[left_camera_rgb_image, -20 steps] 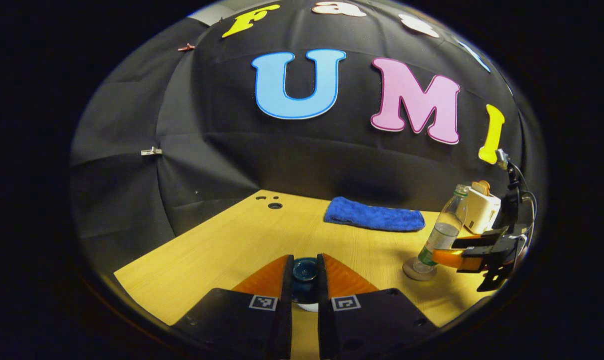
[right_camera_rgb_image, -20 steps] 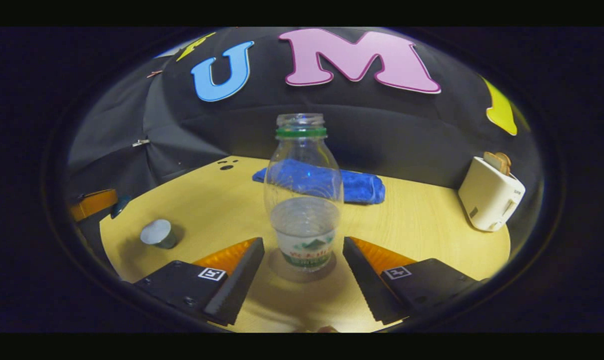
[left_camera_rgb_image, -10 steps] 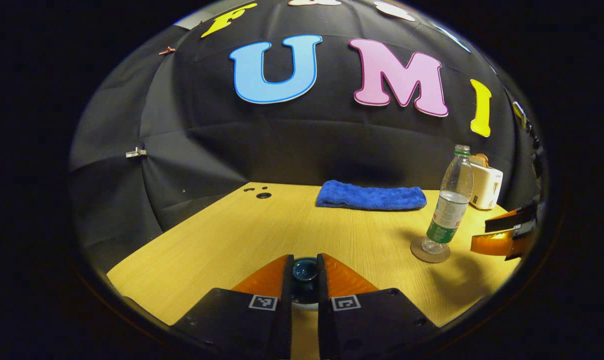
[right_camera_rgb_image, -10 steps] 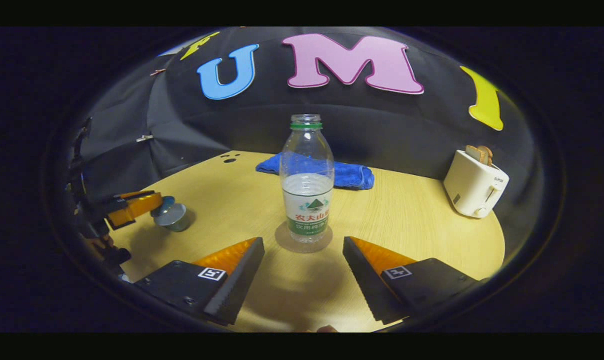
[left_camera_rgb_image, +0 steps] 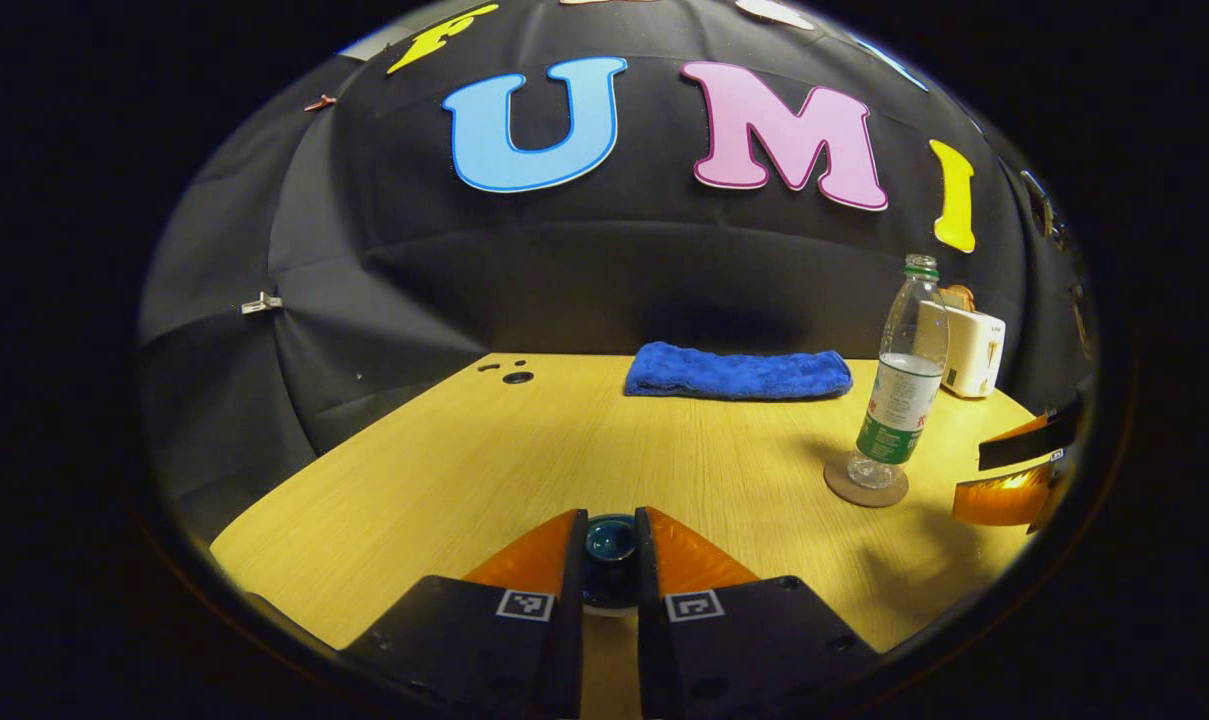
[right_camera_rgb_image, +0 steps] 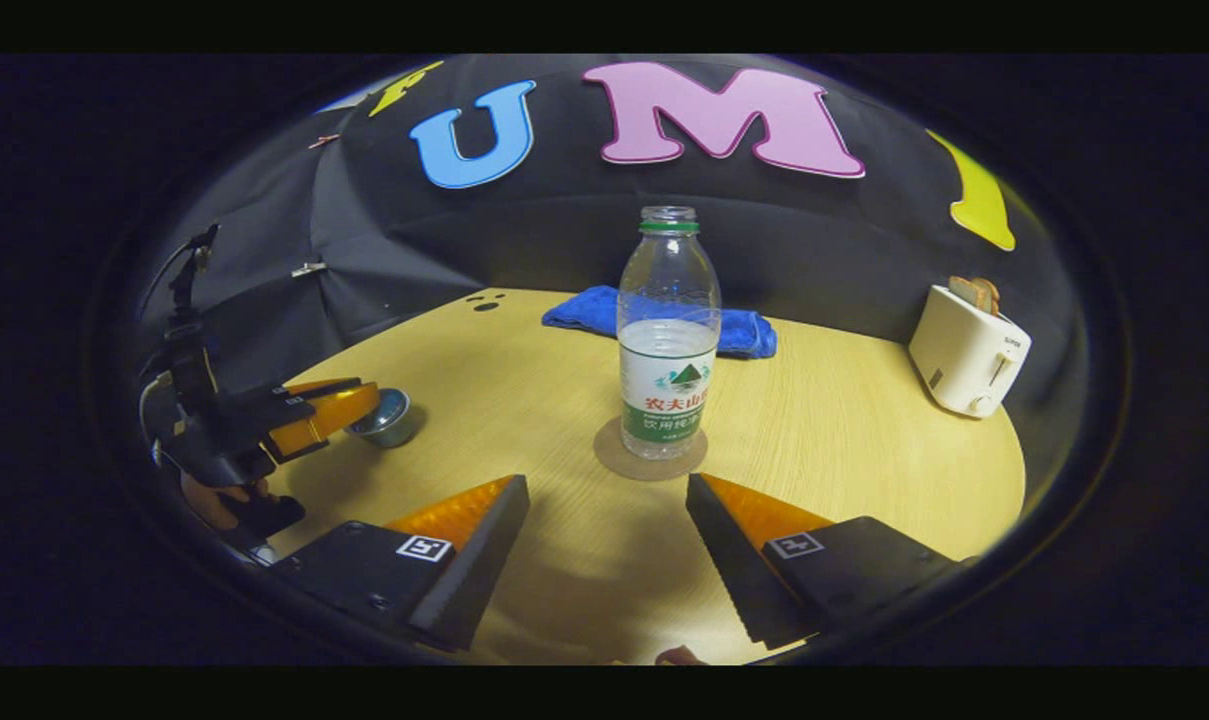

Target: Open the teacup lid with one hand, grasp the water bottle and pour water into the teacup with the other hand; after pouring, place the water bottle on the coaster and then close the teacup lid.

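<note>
A clear water bottle (right_camera_rgb_image: 668, 340), part full and uncapped, stands upright on a round coaster (right_camera_rgb_image: 614, 465). My right gripper (right_camera_rgb_image: 607, 540) is open a short way in front of it, touching nothing. In the left gripper view, my left gripper (left_camera_rgb_image: 609, 522) is shut on the knob of the dark blue teacup lid (left_camera_rgb_image: 611, 542). The right gripper view has the left gripper (right_camera_rgb_image: 364, 402) at the far left, holding the lid at the mouth of the metal teacup (right_camera_rgb_image: 392, 426); whether the lid rests on the cup I cannot tell. The bottle (left_camera_rgb_image: 899, 390), coaster (left_camera_rgb_image: 849, 490) and right gripper (left_camera_rgb_image: 1014, 470) appear at the right of the left gripper view.
A folded blue towel (left_camera_rgb_image: 736, 372) lies at the back of the wooden table (right_camera_rgb_image: 844, 440). A white toaster (right_camera_rgb_image: 969, 350) with bread in it stands at the back right. Small holes (left_camera_rgb_image: 517, 377) mark the table's far left corner. A hand (right_camera_rgb_image: 214, 495) holds the left gripper.
My right gripper has drawn back from the bottle, which stays upright on the coaster. The left gripper has brought the lid over to the teacup's mouth.
</note>
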The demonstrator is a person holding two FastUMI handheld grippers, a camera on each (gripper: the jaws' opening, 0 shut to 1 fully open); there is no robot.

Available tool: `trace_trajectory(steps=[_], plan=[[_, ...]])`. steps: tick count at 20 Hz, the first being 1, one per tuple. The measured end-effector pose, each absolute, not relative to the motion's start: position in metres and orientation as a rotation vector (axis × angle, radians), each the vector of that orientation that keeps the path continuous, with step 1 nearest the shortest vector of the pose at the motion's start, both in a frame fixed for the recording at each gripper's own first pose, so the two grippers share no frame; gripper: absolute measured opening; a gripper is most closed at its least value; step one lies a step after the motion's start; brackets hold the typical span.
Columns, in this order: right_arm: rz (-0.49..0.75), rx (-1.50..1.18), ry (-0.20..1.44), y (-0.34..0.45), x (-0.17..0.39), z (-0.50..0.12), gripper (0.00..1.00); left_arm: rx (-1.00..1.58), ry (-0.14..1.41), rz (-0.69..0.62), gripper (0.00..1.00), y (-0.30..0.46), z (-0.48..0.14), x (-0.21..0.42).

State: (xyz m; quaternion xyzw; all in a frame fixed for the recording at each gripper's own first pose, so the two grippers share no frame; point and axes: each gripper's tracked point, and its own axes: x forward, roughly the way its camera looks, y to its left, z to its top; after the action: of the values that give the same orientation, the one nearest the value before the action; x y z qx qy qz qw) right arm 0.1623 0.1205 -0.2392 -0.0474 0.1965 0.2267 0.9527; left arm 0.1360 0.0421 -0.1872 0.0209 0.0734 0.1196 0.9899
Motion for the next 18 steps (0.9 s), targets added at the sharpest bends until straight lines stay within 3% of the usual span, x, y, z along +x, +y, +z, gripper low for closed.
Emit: trace_trajectory(steps=[7, 9, 10, 14, 18], plan=[[0.442, -0.090, 0.394, 0.111, 0.162, -0.233, 0.98, 0.071, 0.146, 0.248, 0.37, 0.041, -0.181, 0.130], [0.432, -0.084, 0.387, 0.106, 0.159, -0.227, 0.98, 0.079, 0.125, 0.243, 0.73, 0.038, -0.170, 0.124], [0.427, -0.081, 0.386, 0.103, 0.157, -0.224, 0.98, 0.087, 0.120, 0.243, 0.83, 0.038, -0.166, 0.119], [0.412, -0.060, 0.358, 0.091, 0.148, -0.199, 0.98, 0.110, 0.104, 0.254, 0.98, 0.032, -0.130, 0.094], [0.379, -0.039, 0.294, 0.073, 0.135, -0.158, 0.98, 0.122, 0.041, 0.260, 0.97, 0.012, -0.070, 0.065]])
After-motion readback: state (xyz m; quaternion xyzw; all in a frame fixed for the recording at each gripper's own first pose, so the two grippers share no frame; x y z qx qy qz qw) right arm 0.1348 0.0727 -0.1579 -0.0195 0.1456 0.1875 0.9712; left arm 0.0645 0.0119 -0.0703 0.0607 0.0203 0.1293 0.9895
